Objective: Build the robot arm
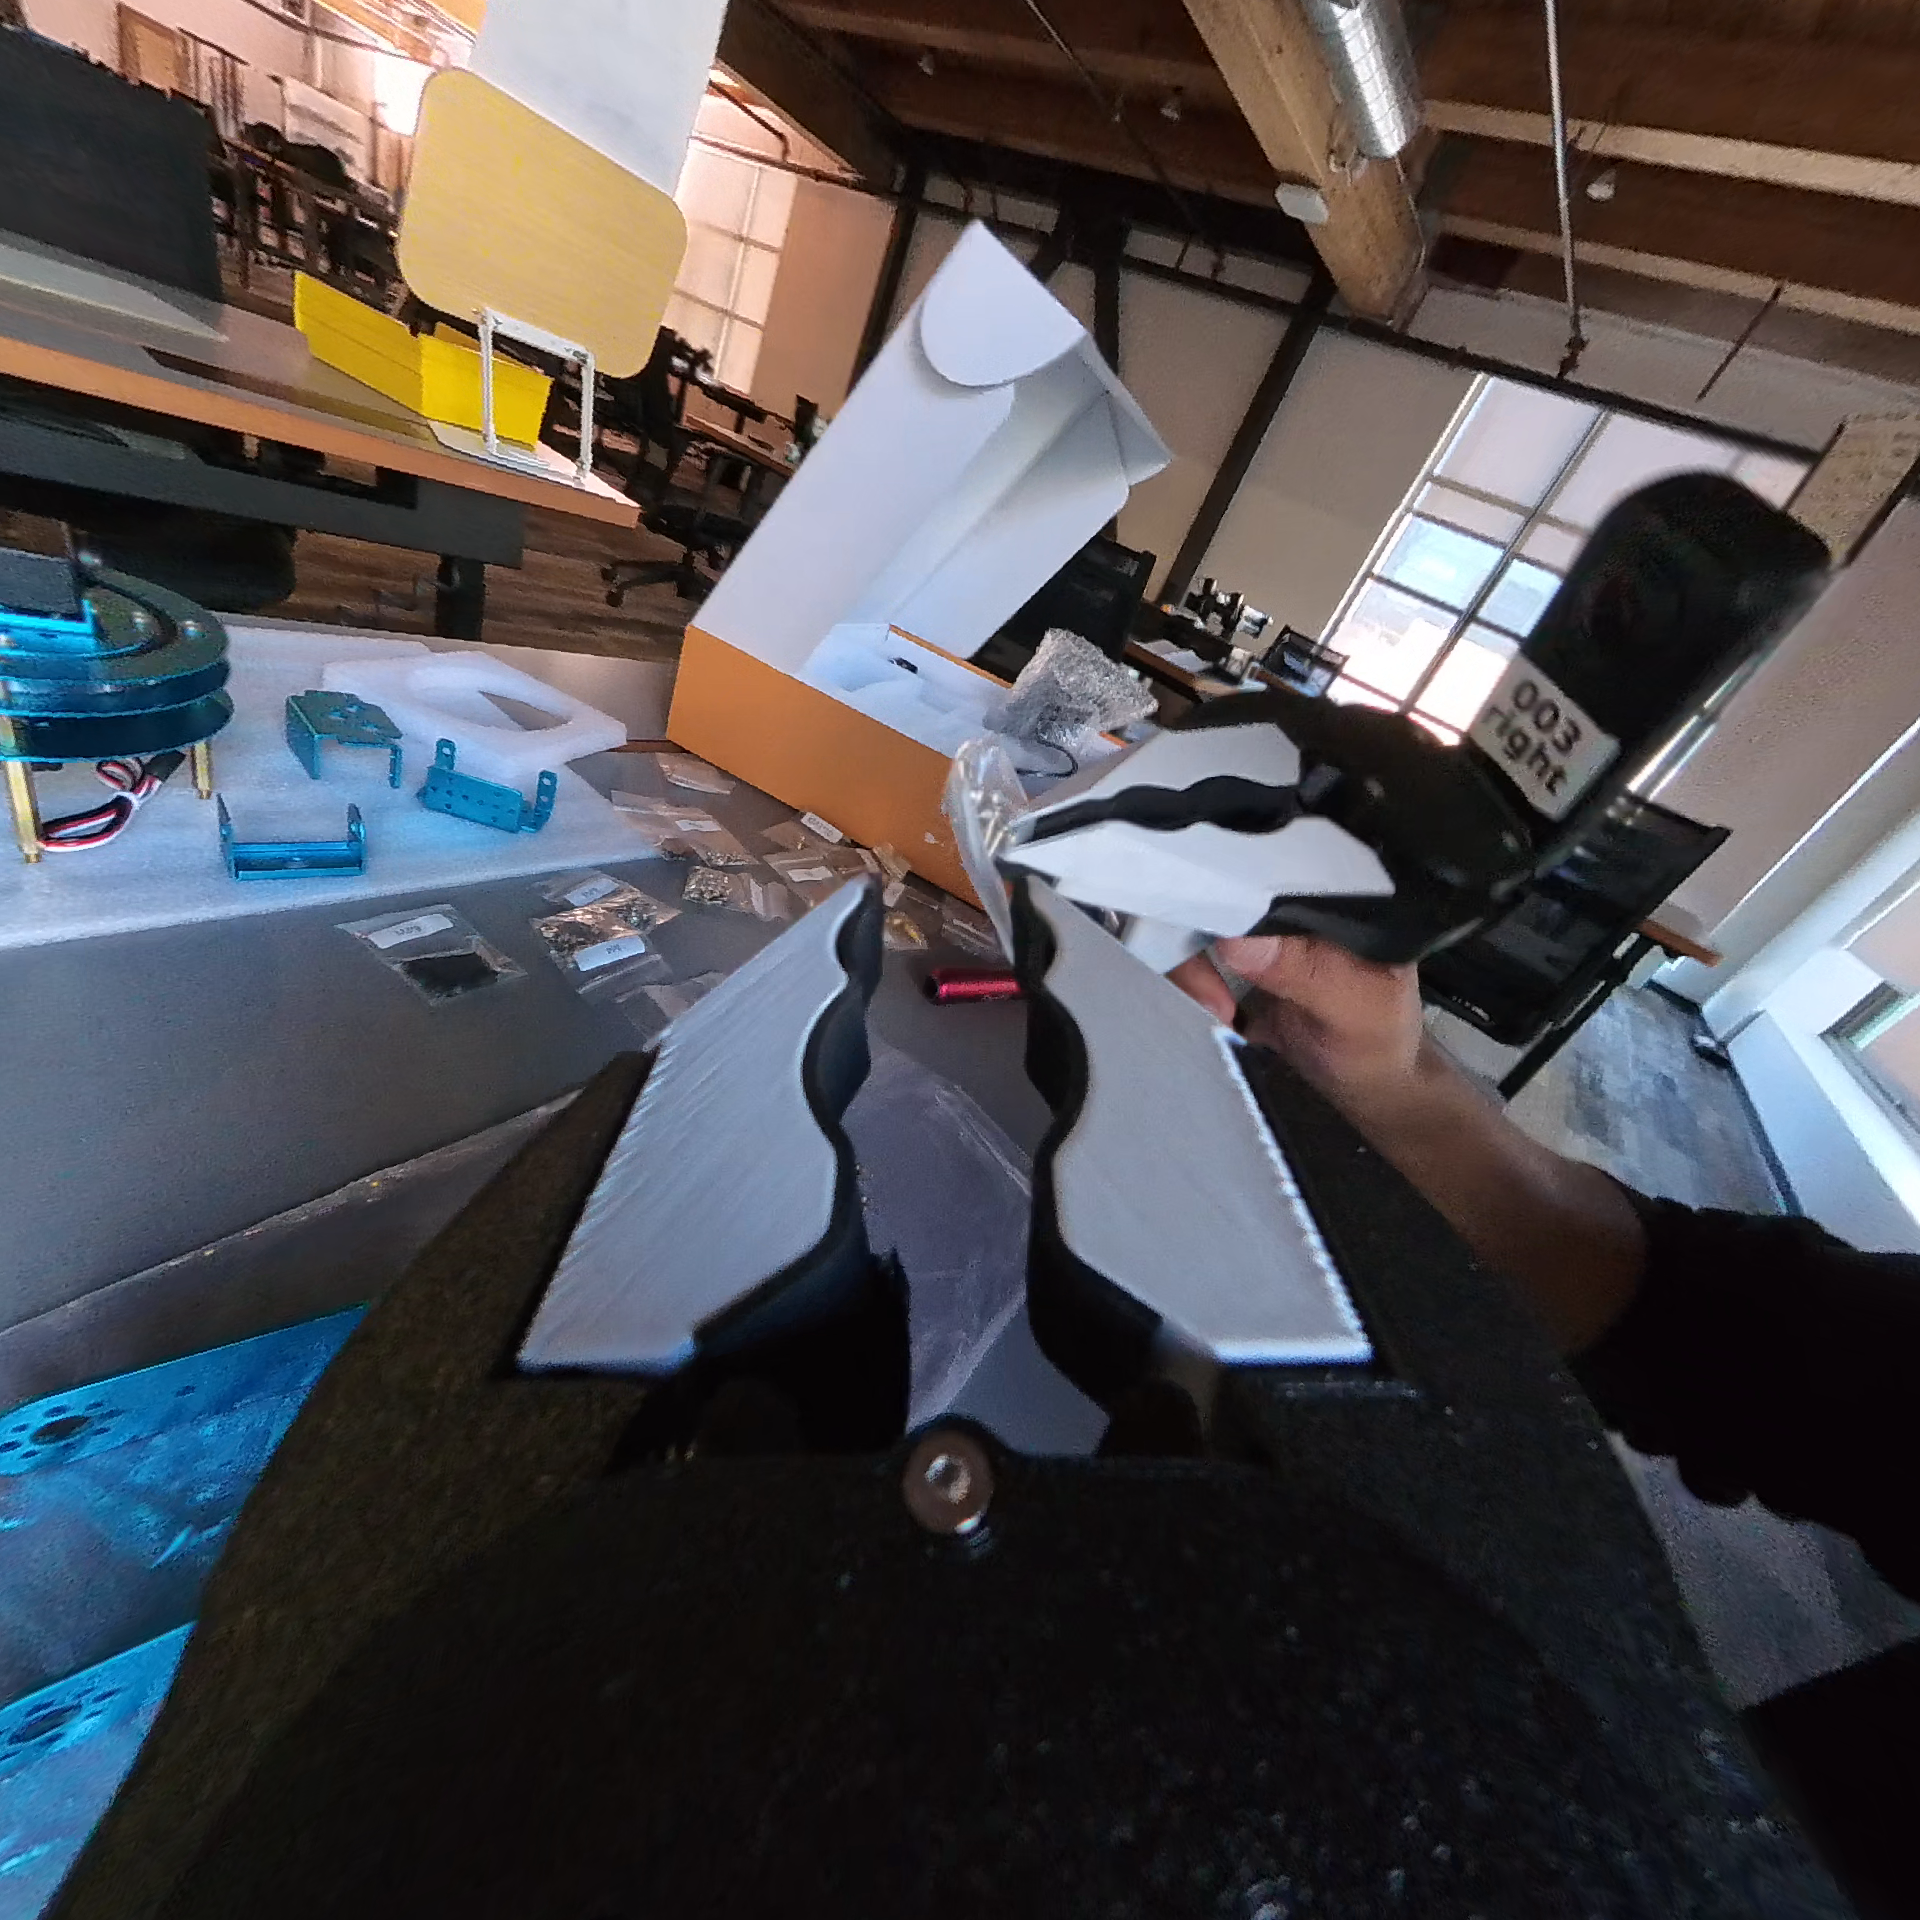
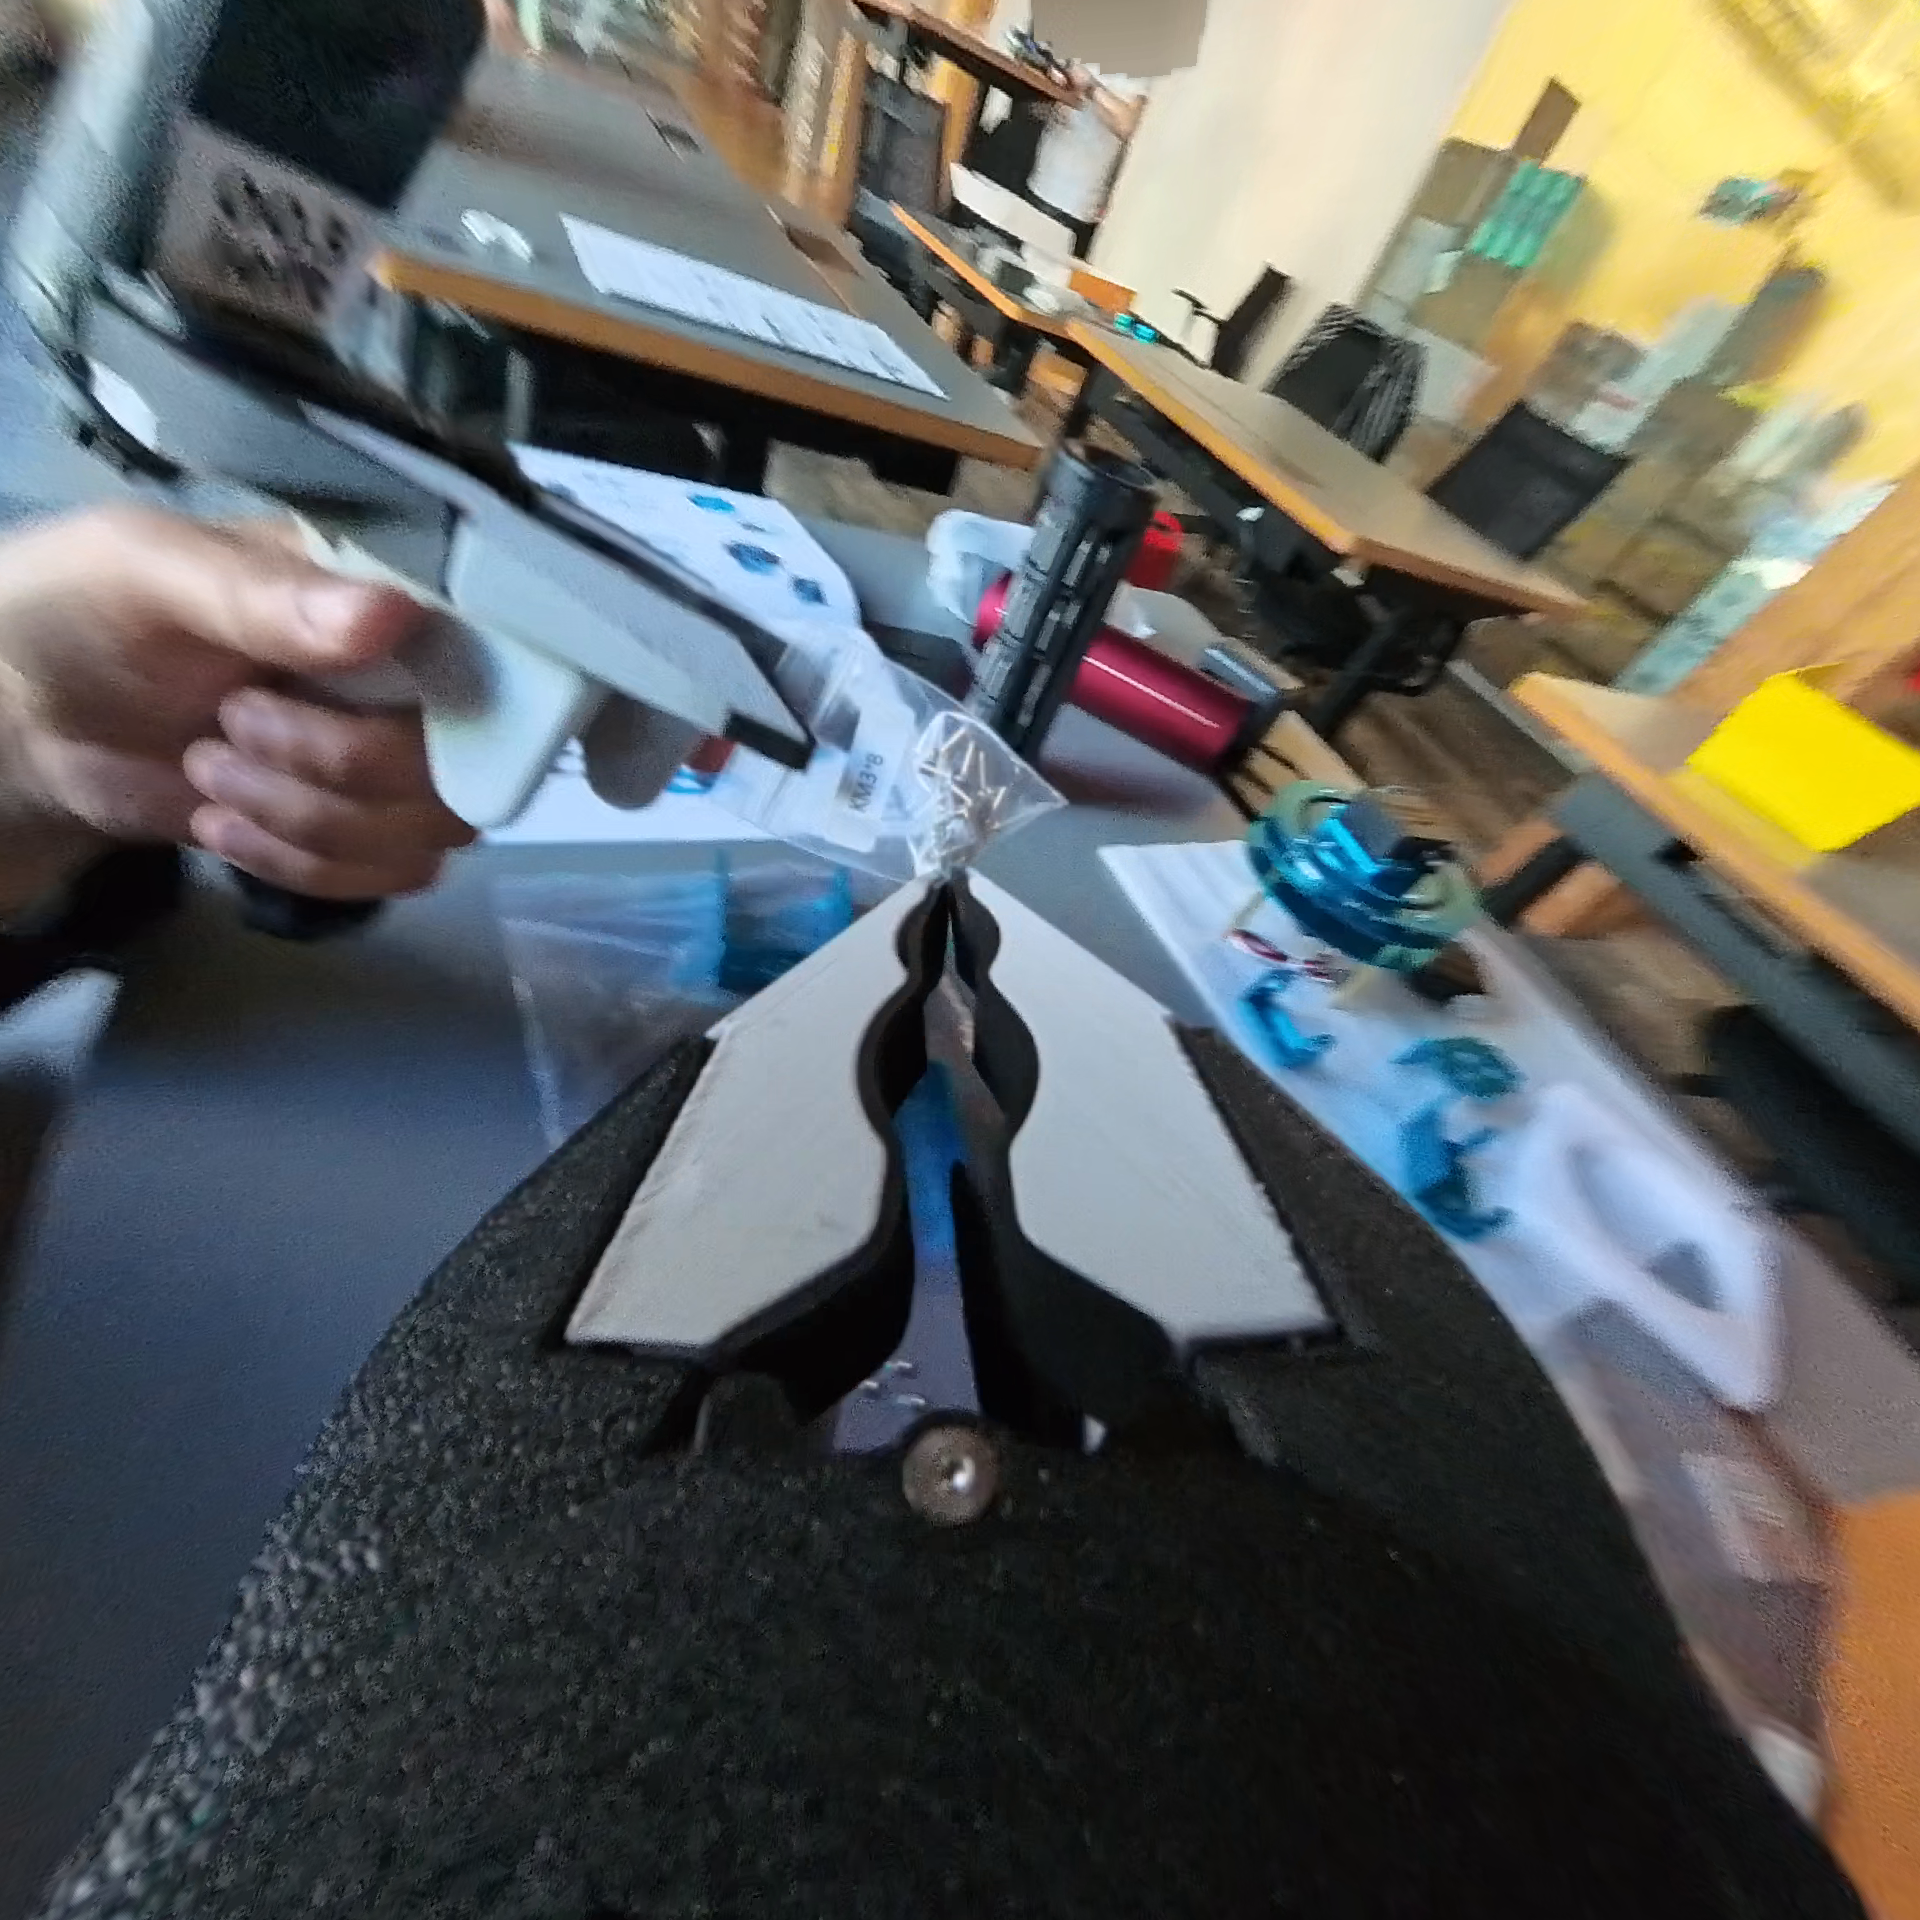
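Above the desk (image 1: 208, 1039), the right gripper (image 2: 948, 894) pinches one corner of a small clear bag of screws (image 2: 935, 790), jaws closed; the left gripper (image 1: 945, 904), jaws parted, flanks the bag's far edge, near the orange box (image 1: 810, 748).

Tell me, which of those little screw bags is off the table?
The bag pinched at a corner by the right gripper: it is up in the air, while the other bags lie flat on the grey table.
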Tool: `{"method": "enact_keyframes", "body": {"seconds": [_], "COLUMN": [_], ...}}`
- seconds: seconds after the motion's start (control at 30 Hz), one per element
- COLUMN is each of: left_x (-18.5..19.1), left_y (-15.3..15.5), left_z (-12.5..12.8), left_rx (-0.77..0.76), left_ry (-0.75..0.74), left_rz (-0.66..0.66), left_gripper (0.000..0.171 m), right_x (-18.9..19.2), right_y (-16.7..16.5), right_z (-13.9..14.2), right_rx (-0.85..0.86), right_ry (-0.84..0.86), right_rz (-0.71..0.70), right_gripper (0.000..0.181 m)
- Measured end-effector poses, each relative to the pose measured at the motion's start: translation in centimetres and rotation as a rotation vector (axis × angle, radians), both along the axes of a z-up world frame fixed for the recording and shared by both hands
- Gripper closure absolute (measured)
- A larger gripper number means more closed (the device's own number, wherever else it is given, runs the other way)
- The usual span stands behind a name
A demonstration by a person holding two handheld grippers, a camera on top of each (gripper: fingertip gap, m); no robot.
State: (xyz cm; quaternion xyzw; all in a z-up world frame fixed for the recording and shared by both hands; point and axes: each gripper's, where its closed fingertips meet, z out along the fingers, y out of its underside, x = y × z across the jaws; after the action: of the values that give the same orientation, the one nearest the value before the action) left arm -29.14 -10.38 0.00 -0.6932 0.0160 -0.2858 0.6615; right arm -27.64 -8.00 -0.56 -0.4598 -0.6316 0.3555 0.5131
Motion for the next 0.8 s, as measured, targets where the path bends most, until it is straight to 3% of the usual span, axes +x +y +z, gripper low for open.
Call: {"method": "enact_keyframes", "body": {"seconds": [0.1,0.4,0.63,0.8], "left_x": [0.4,0.6,0.0,-2.2], "left_y": [-0.8,-2.2,-2.1,0.1], "left_z": [0.6,1.5,0.8,-2.3], "left_rx": [0.056,0.009,-0.007,-0.094], "left_ry": [-0.002,-0.236,-0.228,-0.173], "left_rz": [-0.004,-0.143,-0.126,0.048], "left_gripper": [0.171,0.171,0.171,0.171], "right_x": [0.4,0.9,0.5,0.2], "right_y": [-1.2,-3.2,-3.0,-0.7], "right_z": [0.3,0.9,0.3,0.3], "right_rx": [-0.176,-0.546,-0.601,-0.319], "right_ry": [0.003,0.002,-0.008,0.078], "right_rz": [0.106,0.327,0.335,0.158], "right_gripper": [0.181,0.181,0.181,0.163]}}
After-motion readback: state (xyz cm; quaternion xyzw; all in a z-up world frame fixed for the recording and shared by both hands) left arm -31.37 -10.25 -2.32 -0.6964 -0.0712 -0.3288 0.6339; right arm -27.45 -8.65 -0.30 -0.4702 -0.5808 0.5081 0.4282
